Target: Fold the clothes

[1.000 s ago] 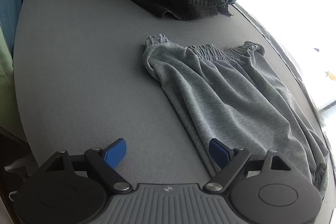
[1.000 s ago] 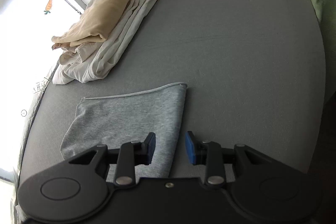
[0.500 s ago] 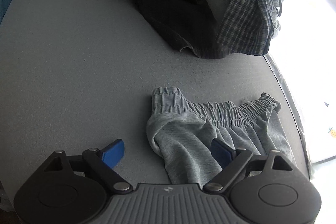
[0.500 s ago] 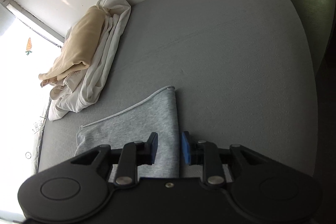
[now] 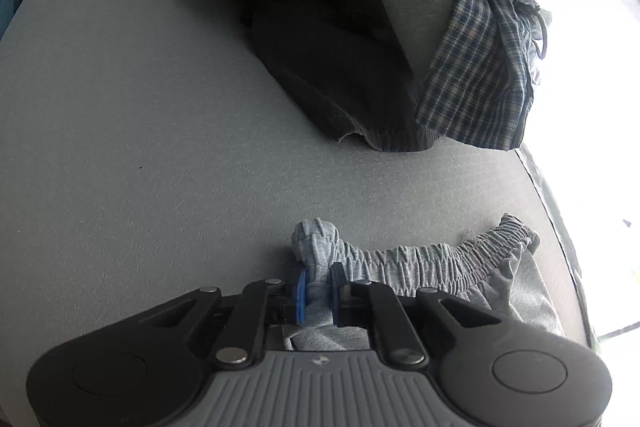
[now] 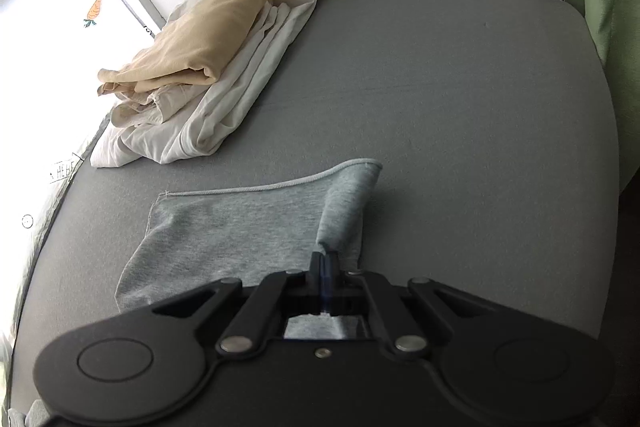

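Shorts stretch lengthwise between both clamped hand-held grippers, waistband leftward.

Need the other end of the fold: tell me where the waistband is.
The waistband lies low and right in the left wrist view, on the table below the dark clothes; the left gripper pinches its left end.

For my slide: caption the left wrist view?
Left gripper shut on grey shorts waistband corner.
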The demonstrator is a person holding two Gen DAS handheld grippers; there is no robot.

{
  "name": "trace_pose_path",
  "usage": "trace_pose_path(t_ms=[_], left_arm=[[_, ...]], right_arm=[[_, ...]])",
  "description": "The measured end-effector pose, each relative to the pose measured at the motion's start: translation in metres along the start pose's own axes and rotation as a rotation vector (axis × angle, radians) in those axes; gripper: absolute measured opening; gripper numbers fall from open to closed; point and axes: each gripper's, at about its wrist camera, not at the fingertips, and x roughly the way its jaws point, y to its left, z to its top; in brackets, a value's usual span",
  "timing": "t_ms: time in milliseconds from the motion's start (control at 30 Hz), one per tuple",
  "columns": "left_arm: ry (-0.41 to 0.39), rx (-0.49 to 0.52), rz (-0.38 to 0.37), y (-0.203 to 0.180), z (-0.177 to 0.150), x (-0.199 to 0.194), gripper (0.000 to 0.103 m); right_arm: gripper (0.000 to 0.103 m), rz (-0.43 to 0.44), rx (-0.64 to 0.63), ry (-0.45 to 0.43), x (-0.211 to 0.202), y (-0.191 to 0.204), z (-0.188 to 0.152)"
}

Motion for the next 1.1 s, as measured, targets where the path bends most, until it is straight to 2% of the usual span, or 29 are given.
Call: trace_pose_path(t_ms=[100,200,433,533,567,633,700,767,833,967,1100], left_arm=[[-0.055,0.014,-0.074,-0.020,0.012,-0.019,0.009],[-0.117,0.040,-0.171,-0.052,0.028,-0.041,0.008],[-0.233,0.169,-0.396,-0.151,0.066,-0.088,0.008],[-0.290,0.136,-0.465,-0.166,0.081,-0.107,0.008],[-0.306,0.114,-0.461,-0.164,0.086,-0.108,0.008],[-0.323,0.073,-0.431,-0.160,0.097,-0.104,0.008],[-0.298,0.027,-0.401,-0.151,0.102,-0.095,0.008],[-0.269,0.015,-0.389,-0.145,0.102,-0.088,0.008],[-0.252,0.034,-0.368,-0.142,0.098,-0.083,0.008],[-0.215,0.036,-0.354,-0.138,0.094,-0.073,0.008],[-0.210,0.048,-0.343,-0.142,0.098,-0.066,0.008]], right_arm=[[0.000,0.088,0.039,-0.067,-0.017,0.016,0.018],[0.000,0.172,0.012,-0.135,-0.036,0.043,0.041],[0.000,0.473,0.078,-0.262,-0.087,0.099,0.102],[0.000,0.575,0.168,-0.353,-0.111,0.099,0.124],[0.000,0.590,0.200,-0.379,-0.116,0.096,0.132],[0.000,0.554,0.205,-0.414,-0.119,0.091,0.145],[0.000,0.526,0.190,-0.418,-0.119,0.086,0.153],[0.000,0.539,0.186,-0.405,-0.119,0.081,0.153],[0.000,0.503,0.144,-0.397,-0.118,0.082,0.151],[0.000,0.481,0.140,-0.322,-0.099,0.092,0.147],[0.000,0.466,0.082,-0.286,-0.080,0.118,0.142]])
